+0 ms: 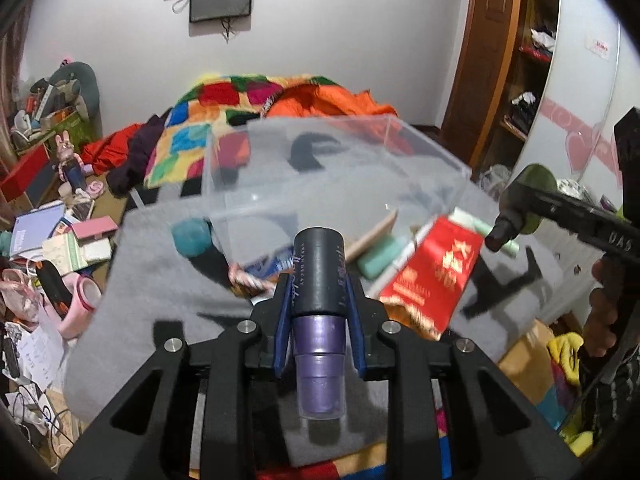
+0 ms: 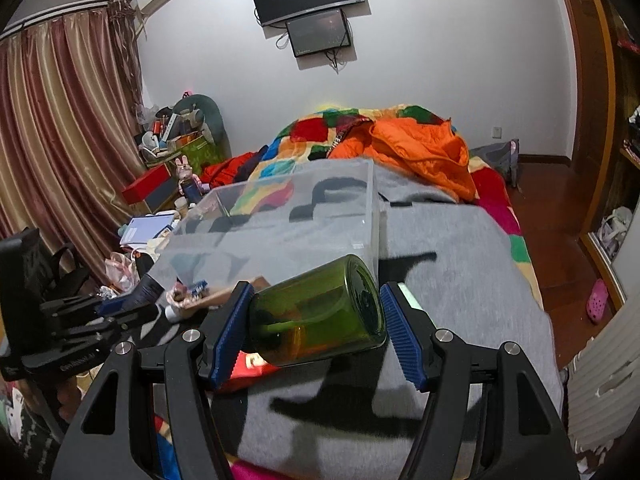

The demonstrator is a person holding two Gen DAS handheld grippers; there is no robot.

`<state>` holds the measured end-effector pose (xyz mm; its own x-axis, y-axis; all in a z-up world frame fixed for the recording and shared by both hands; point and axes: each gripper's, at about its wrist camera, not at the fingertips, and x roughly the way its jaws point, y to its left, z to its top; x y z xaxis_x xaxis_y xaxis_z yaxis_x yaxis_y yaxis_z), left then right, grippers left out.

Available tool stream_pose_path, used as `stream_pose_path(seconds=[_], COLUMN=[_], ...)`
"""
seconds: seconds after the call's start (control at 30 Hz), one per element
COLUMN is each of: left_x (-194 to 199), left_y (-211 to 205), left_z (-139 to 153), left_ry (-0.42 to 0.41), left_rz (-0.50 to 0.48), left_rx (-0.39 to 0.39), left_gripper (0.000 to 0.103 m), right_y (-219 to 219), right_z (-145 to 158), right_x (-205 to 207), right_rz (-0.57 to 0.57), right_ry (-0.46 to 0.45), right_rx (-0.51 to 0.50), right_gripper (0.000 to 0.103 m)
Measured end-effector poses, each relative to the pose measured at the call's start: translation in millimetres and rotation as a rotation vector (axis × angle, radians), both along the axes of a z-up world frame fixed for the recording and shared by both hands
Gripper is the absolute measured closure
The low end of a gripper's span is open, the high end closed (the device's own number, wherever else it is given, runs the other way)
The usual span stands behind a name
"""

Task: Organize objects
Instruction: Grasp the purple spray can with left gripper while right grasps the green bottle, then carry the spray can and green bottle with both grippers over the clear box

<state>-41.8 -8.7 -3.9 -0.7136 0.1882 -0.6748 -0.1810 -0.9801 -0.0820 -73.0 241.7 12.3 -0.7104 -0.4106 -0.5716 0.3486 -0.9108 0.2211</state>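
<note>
Two tools, one item each. Left tool (image 1: 319,280) pinches one black-and-purple cosmetic tube (image 1: 319,308), tilted down, raised over the grey blanket (image 1: 160,300) on the bed, near the one clear plastic box (image 1: 320,168). Right tool (image 2: 316,320) pinches one green glass bottle (image 2: 320,312) lying sideways, just right of the box. One red packet (image 1: 432,272) and blurred small items lie below; hard to identify.
</note>
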Motion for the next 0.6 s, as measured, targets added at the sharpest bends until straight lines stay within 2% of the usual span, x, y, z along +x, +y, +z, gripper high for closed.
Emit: stream_pose_path(seconds=[0.3, 0.6], left_x=[-19.6, -55.3], left_y=[-0.5, 0.1], left_z=[35.3, 43.8], left_ry=[0.071, 0.06], left_rz=[0.014, 0.018], left_rx=[-0.012, -0.001], left_gripper=[0.078, 0.078], right_y=[-12.5, -30.2], right_z=[18.8, 28.7], right_x=[-26.2, -60.9], right_rz=[-0.004, -0.013], right_ry=[0.04, 0.048], right_rx=[0.009, 0.013], right_gripper=[0.042, 0.042])
